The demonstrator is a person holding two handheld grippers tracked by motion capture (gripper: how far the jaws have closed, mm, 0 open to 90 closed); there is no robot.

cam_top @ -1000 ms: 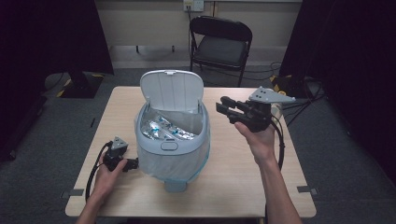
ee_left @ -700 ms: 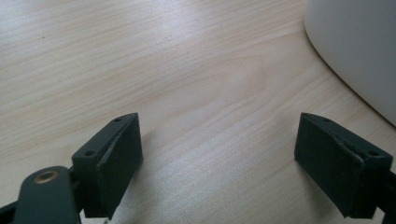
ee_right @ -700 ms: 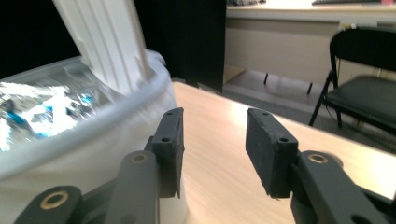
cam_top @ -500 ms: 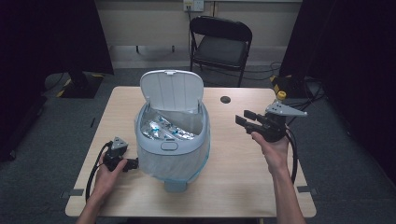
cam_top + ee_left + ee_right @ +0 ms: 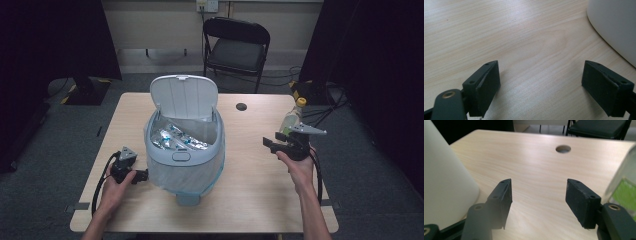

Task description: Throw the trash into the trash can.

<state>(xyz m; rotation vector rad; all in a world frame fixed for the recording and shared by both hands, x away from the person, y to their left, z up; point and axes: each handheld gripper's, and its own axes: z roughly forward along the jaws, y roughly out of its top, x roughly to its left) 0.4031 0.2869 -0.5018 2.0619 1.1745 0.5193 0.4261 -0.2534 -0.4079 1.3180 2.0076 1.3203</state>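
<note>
Centrally, open-lidded bin (image 5: 185, 150) between both grippers, bottle (image 5: 291, 118) beside right gripper (image 5: 272, 145)

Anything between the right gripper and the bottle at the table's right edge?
Nothing visible. The bottle stands upright right beside the right gripper, on its far side near the table edge. The jaws are open and empty, aimed left toward the bin, so the gripper would likely have to turn to face the bottle.

table (image 5: 260, 195) – pale matt wood grain | bin (image 5: 185, 150) – smooth plastic | tongs (image 5: 541, 87) – matt black
</note>
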